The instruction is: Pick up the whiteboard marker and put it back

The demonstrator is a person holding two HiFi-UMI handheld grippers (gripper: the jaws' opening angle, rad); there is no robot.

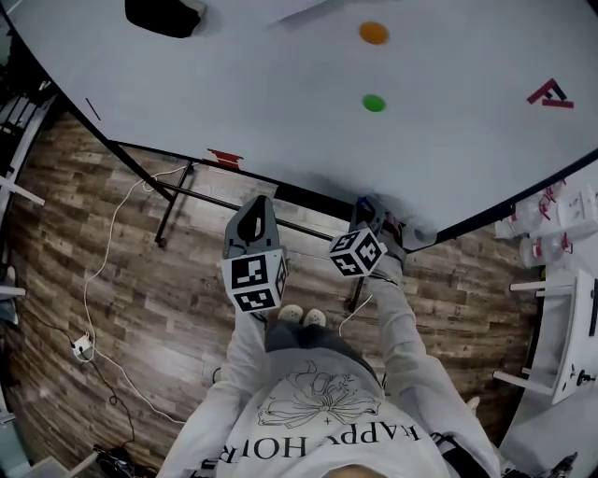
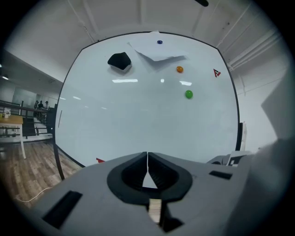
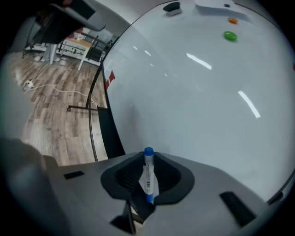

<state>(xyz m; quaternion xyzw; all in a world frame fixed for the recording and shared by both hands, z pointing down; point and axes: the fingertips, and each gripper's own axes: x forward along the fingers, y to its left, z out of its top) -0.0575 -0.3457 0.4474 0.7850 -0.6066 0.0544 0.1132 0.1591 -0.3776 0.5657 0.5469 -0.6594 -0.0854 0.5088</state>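
Observation:
The whiteboard marker, white with a blue cap, stands upright between the jaws of my right gripper, which is shut on it. The cap points at the whiteboard just ahead, near its lower left edge. In the head view my right gripper sits at the board's bottom edge, and the marker is hard to make out there. My left gripper hangs beside it over the floor. Its jaws meet with nothing between them, facing the whiteboard.
On the whiteboard are an orange magnet, a green magnet, a black eraser and a red logo. Cables and a power strip lie on the wooden floor. A white rack stands at the right.

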